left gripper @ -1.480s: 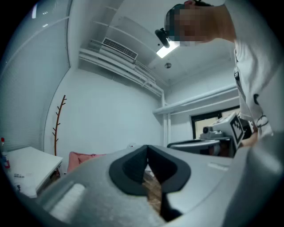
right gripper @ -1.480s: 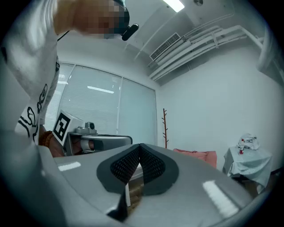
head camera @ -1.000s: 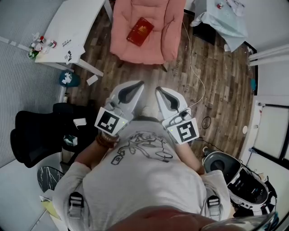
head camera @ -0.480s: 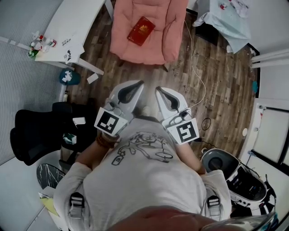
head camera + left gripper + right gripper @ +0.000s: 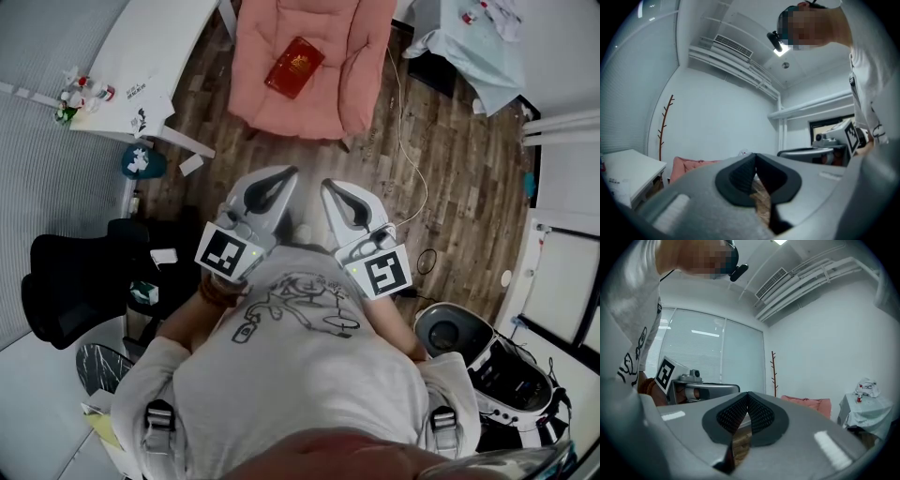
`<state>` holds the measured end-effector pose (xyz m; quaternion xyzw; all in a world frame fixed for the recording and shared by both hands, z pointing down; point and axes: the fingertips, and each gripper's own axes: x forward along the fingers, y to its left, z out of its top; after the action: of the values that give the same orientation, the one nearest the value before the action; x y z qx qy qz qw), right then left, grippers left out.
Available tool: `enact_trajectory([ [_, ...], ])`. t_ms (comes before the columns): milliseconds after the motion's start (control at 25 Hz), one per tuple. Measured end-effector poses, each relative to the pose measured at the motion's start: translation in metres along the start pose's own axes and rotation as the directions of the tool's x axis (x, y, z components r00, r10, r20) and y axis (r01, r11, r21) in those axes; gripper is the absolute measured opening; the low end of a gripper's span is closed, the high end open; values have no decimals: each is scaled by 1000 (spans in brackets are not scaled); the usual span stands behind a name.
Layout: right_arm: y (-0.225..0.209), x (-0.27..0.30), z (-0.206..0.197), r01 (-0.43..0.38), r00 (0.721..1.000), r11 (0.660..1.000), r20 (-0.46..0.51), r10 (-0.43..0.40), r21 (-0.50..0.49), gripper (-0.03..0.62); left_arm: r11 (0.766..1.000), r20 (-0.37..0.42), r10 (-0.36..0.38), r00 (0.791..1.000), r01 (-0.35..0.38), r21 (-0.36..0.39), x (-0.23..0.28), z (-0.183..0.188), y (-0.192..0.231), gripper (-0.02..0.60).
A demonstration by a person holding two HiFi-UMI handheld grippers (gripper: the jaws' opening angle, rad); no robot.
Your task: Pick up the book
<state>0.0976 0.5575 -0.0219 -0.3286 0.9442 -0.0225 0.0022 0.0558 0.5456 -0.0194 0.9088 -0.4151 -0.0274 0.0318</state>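
A red book (image 5: 294, 67) lies on the seat of a pink armchair (image 5: 281, 103) at the top of the head view. My left gripper (image 5: 291, 172) and right gripper (image 5: 325, 184) are held side by side in front of my chest, pointing level toward the chair and well short of it. Both are shut with nothing between the jaws. In the left gripper view the left gripper (image 5: 755, 157) has its black pads together, and the armchair (image 5: 691, 165) shows low at the left. In the right gripper view the right gripper (image 5: 748, 395) is likewise closed, with the armchair (image 5: 806, 404) beyond it.
A white table (image 5: 150, 56) stands left of the chair, with small items (image 5: 80, 94) at its edge. A cloth-covered stand (image 5: 469, 42) is at the top right. A cable (image 5: 408, 141) trails over the wood floor. A black chair (image 5: 66, 281) and a robot vacuum (image 5: 455, 337) flank me.
Both grippers and I have edged forward toward the armchair; the floor items have slid slightly down and outward in the head view. The jaws stay shut.
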Motion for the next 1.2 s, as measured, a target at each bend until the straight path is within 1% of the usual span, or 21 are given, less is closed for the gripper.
enact_trajectory([
  [200, -14, 33, -2, 3, 1000, 1000, -10, -3, -3, 6, 1000, 5, 0, 1000, 0, -7, 12, 1, 35, 4],
  [440, -47, 85, 0, 0, 1000, 1000, -18, 0, 5, 6, 1000, -9, -2, 1000, 1, -9, 43, 3, 87, 4],
  [760, -83, 164, 11, -9, 1000, 1000, -23, 9, 6, 6, 1000, -7, -6, 1000, 6, -13, 78, 17, 165, 4],
  [1000, -100, 220, 17, -5, 1000, 1000, -22, 5, 0, 6, 1000, -11, -26, 1000, 26, -15, 95, 23, 219, 5],
  [1200, -115, 262, 22, 13, 1000, 1000, -14, -14, -4, 6, 999, -14, -47, 999, 47, -6, 109, 28, 259, 5],
])
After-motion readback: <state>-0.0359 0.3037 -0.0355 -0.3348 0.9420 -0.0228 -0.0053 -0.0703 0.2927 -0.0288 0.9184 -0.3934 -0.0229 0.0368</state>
